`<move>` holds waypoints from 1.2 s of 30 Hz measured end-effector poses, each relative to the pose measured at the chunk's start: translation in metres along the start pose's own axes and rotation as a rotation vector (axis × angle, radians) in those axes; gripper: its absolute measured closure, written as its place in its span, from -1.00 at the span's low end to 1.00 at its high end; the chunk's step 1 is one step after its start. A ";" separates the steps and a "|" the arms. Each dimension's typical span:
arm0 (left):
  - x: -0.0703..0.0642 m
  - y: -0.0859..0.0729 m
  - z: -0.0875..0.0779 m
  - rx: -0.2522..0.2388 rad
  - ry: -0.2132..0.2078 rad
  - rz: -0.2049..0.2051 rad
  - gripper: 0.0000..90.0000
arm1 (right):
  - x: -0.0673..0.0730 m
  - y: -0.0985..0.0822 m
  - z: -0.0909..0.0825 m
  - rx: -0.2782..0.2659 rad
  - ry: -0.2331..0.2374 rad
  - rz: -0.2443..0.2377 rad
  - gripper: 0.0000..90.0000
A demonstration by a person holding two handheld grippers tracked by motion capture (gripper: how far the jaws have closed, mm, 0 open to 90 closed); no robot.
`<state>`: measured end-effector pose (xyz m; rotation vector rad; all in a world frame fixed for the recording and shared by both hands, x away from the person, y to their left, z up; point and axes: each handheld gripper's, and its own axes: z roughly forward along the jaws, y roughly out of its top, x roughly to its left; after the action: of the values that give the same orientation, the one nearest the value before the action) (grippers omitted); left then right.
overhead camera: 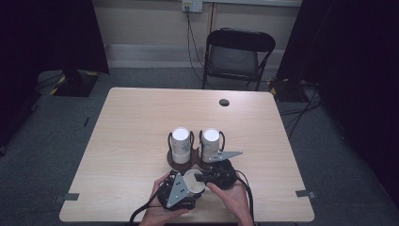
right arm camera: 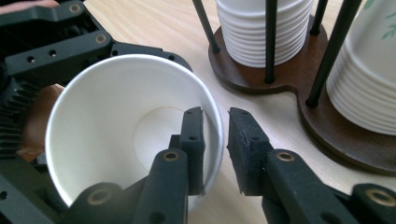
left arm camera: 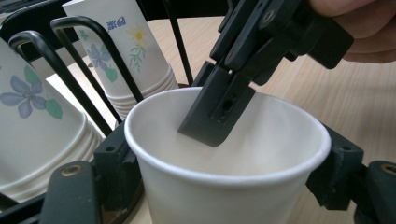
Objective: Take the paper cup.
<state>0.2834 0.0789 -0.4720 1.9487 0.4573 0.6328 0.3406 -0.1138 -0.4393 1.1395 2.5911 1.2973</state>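
A white paper cup (overhead camera: 193, 182) is gripped round its outside by the L gripper (overhead camera: 188, 186), jaws set at cup width, one pad on each side of the wall as seen in the L gripper view. The R gripper (overhead camera: 201, 179) is set astride the cup's rim: one jaw inside, one outside, a narrow gap kept betw. them; the pads are not seen pressing on the wall.

Cup: plain white inside, mouth tilted up, undented, held near the table's 6 o'clock edge. At 12 o'clock from it, a dark wooden rack (overhead camera: 195, 162) w/ two stacks of flower-print cups (overhead camera: 180, 145).

Both hands are brought in from 6 o'clock, L hand (overhead camera: 162, 212) under its gripper, R hand (overhead camera: 233, 200) angled toward 10 o'clock.
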 end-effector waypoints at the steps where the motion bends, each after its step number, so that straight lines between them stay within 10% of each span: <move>1: 0.000 0.000 0.000 -0.008 0.000 -0.012 -0.45 | 0.000 0.000 0.000 0.000 -0.001 -0.007 0.62; 36: 0.024 -0.008 -0.015 -0.067 0.030 -0.191 -0.43 | -0.001 -0.007 -0.024 -0.303 -0.018 -0.049 0.32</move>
<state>0.2936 0.1062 -0.4678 1.8082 0.6252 0.5478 0.3288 -0.1337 -0.4289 1.0221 2.2890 1.5893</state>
